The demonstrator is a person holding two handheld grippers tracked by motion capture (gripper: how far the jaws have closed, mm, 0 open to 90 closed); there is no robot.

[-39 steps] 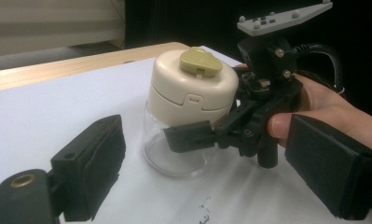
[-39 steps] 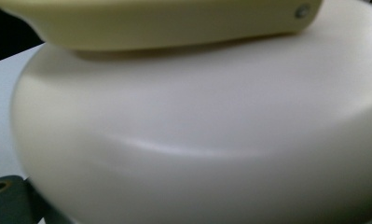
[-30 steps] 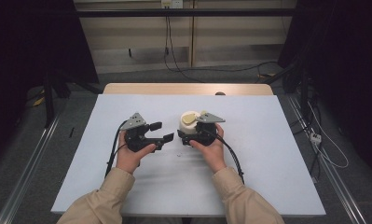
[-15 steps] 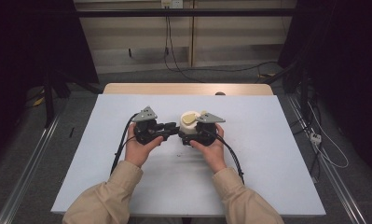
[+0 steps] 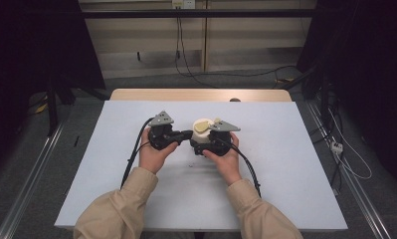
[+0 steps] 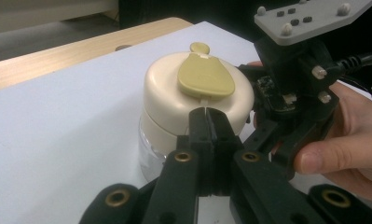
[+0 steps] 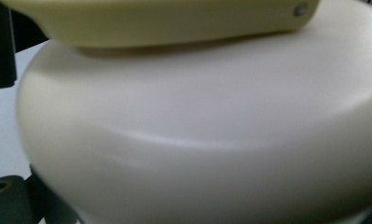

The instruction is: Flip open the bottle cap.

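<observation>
White table top (image 5: 285,169) over wooden board (image 5: 201,94); cables (image 5: 236,74) on grey floor behind; dark curtains at sides.

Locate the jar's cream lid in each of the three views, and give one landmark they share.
High view: the lid sits at table centre, between the two grippers.
Left gripper view: upper centre, just beyond the shut jaws.
Right gripper view: very close, across most of the picture.
Shared landmark: the olive flap on top of the lid.
</observation>
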